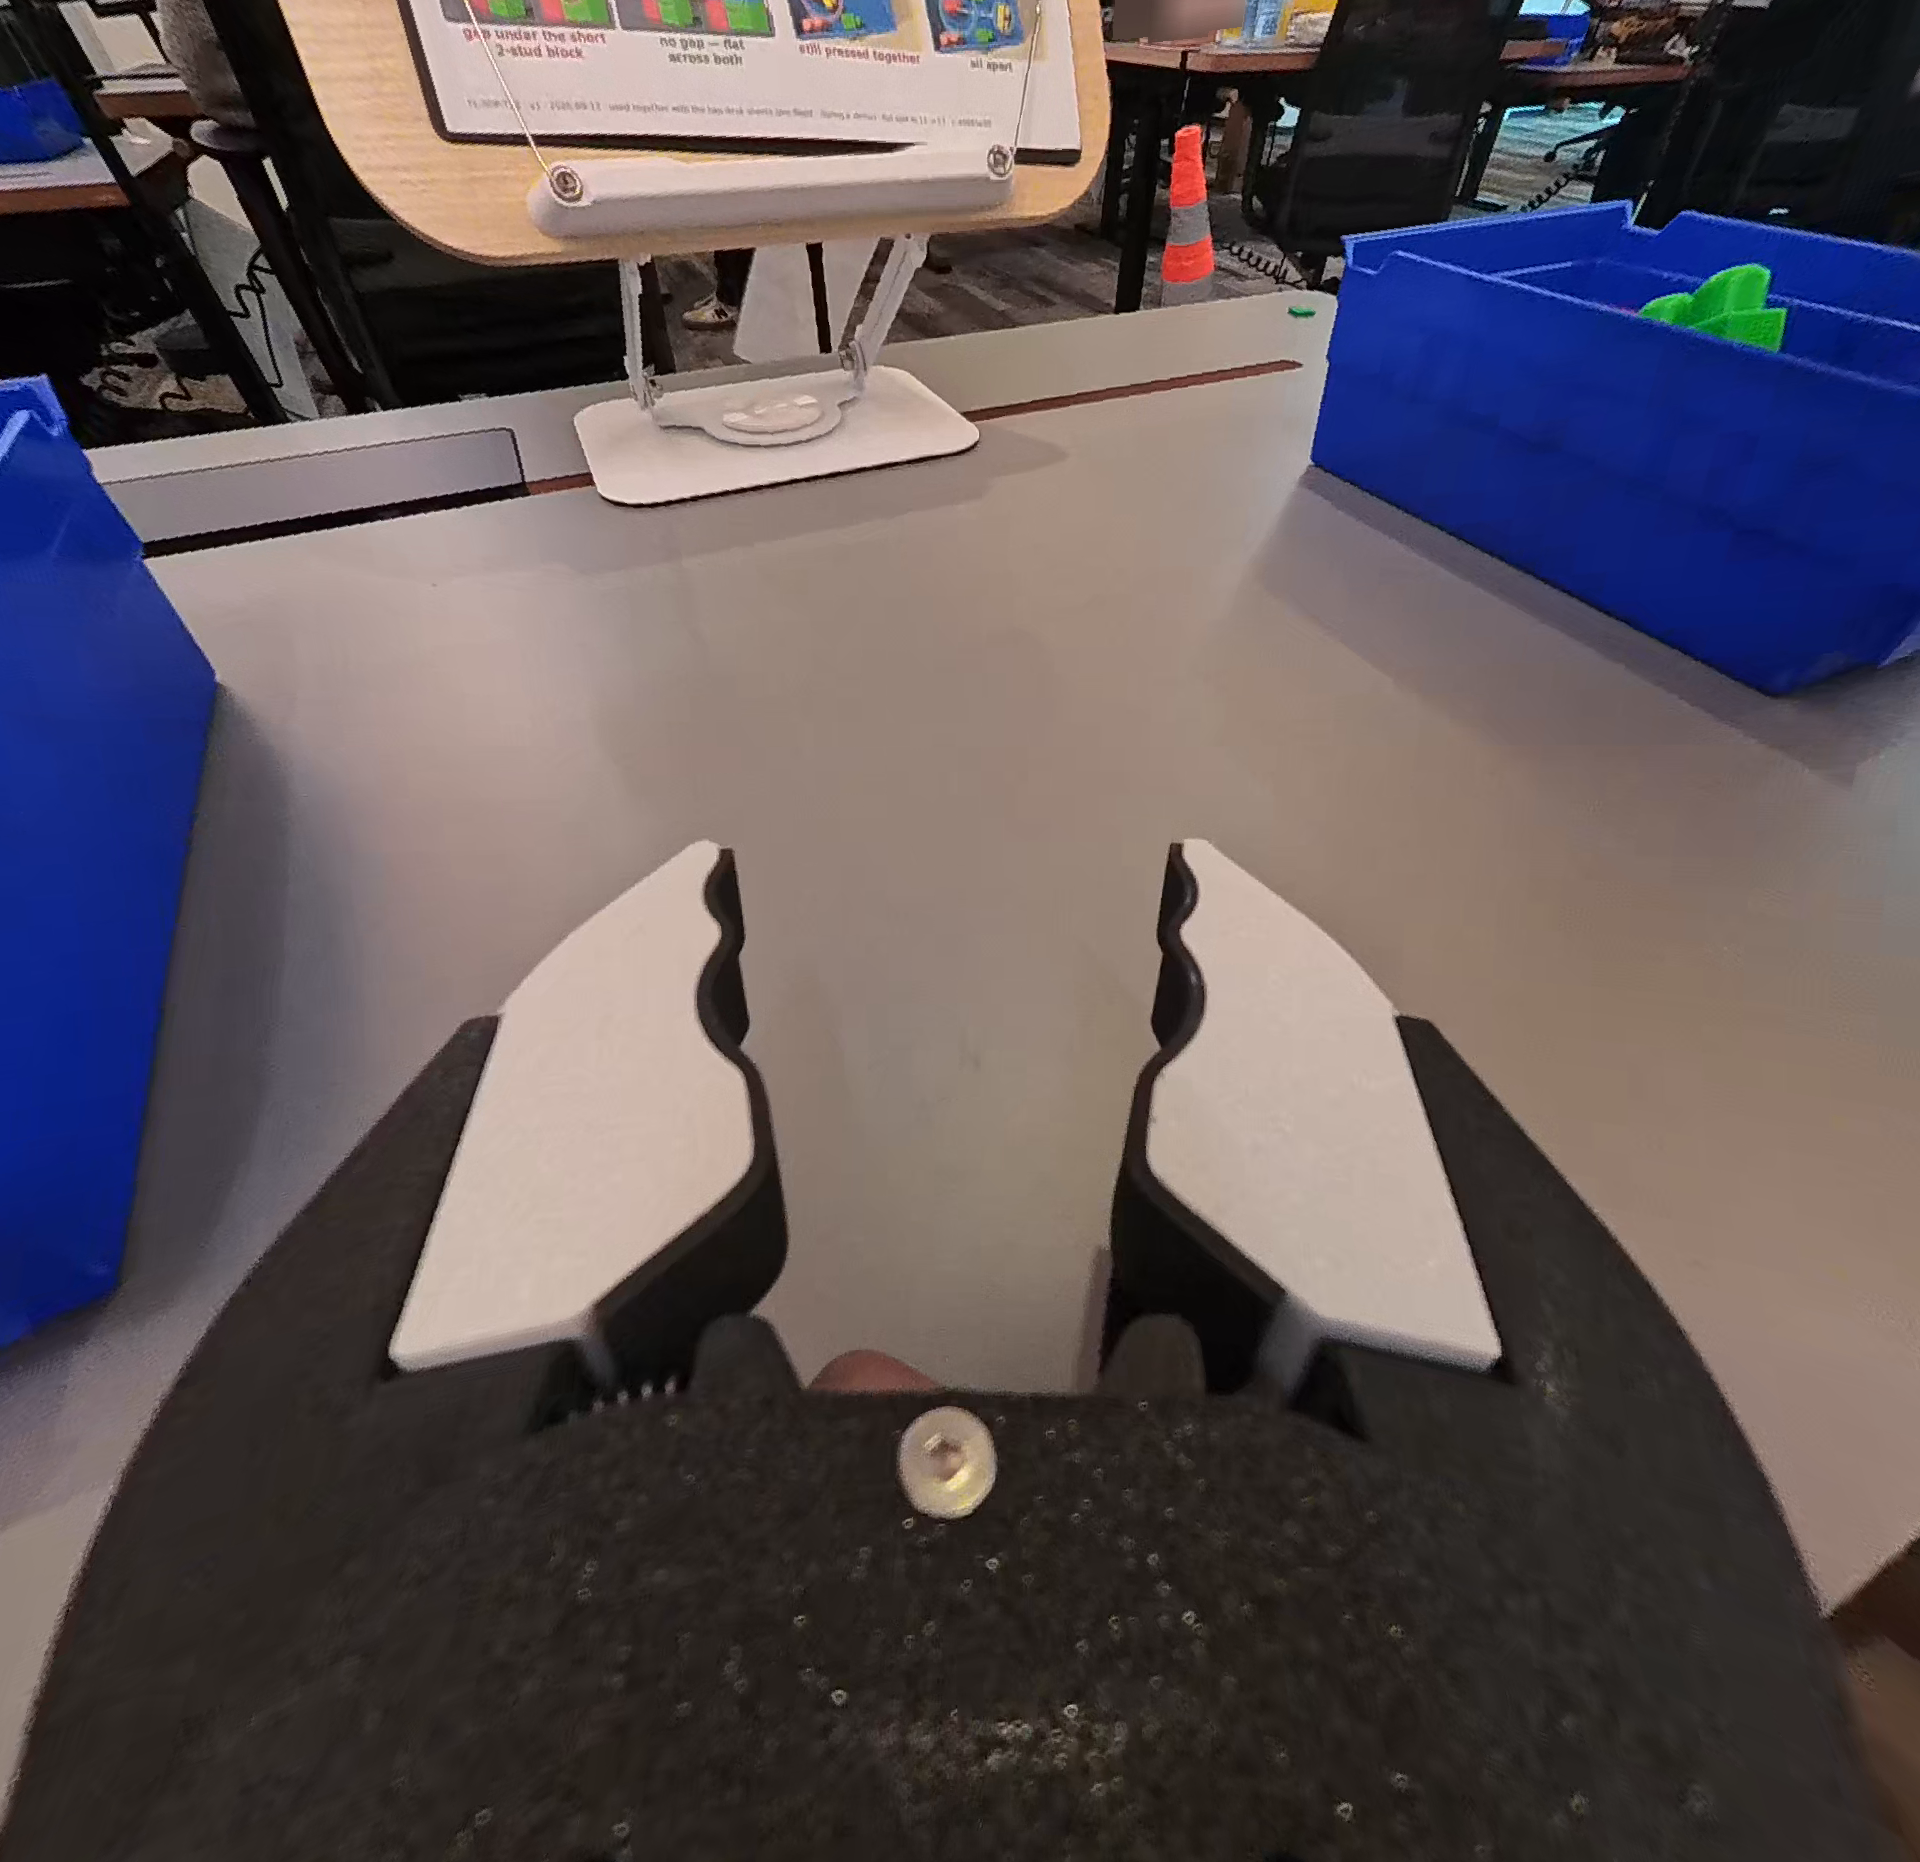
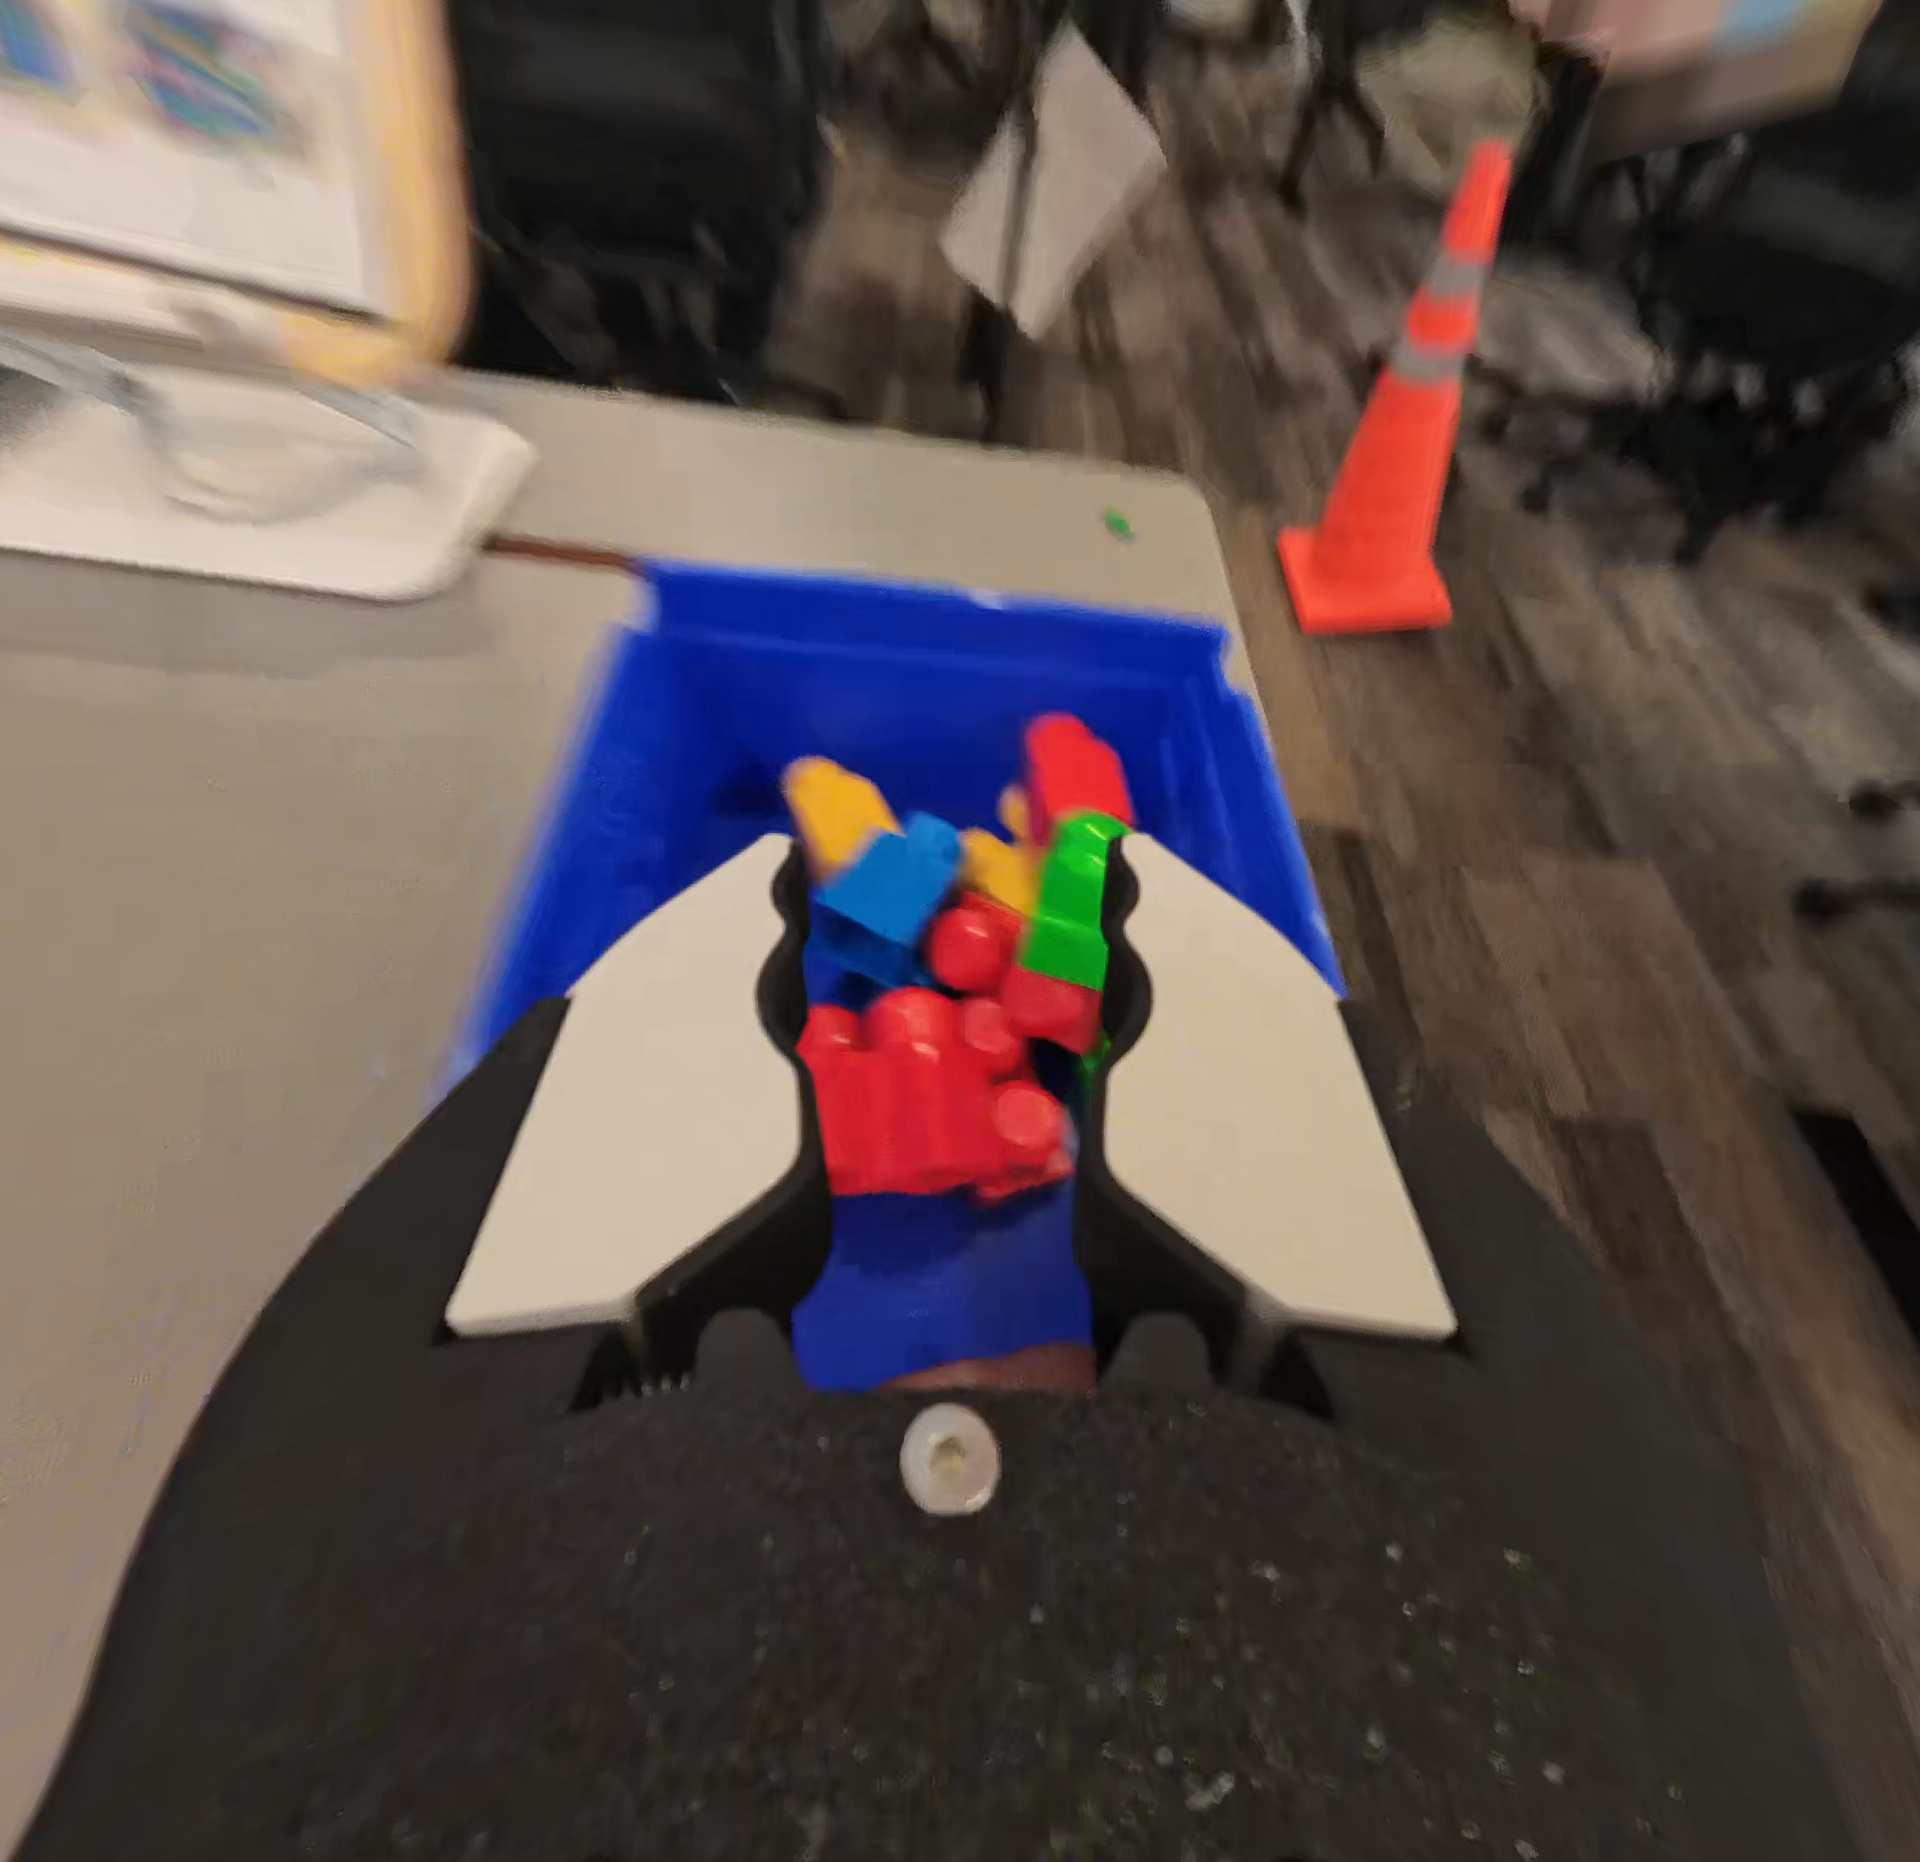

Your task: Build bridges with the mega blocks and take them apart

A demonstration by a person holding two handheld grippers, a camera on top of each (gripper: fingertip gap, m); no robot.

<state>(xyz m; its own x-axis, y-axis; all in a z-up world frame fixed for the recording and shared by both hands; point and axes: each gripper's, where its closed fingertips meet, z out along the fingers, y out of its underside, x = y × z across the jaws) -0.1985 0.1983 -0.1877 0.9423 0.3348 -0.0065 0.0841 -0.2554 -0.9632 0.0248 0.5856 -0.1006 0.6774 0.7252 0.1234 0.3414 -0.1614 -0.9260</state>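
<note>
Left tongs (image 1: 951,856) agape, empty — right tongs (image 2: 951,856) likewise.

Left gripper (image 1: 951,856), right gripper (image 2: 951,856), speckled black bodies, 2 white fingers each, 1 silver screw

Right wrist view: smeared throughout; block (image 2: 935,991) edges and studs run together.
Right gripper (image 2: 954,856): whether its fingers touch any block cannot be told.
Blue bin by the table's right edge (image 1: 1621,503): cut off by the picture's right side; inside it only a green piece (image 1: 1720,308) shows above the rim.
Second blue bin (image 1: 73,877): cut by the left side, contents hidden.
Instruction sheet (image 1: 727,36) on stand: top cut off.
Left gripper (image 1: 954,862): base out of frame below.
</note>
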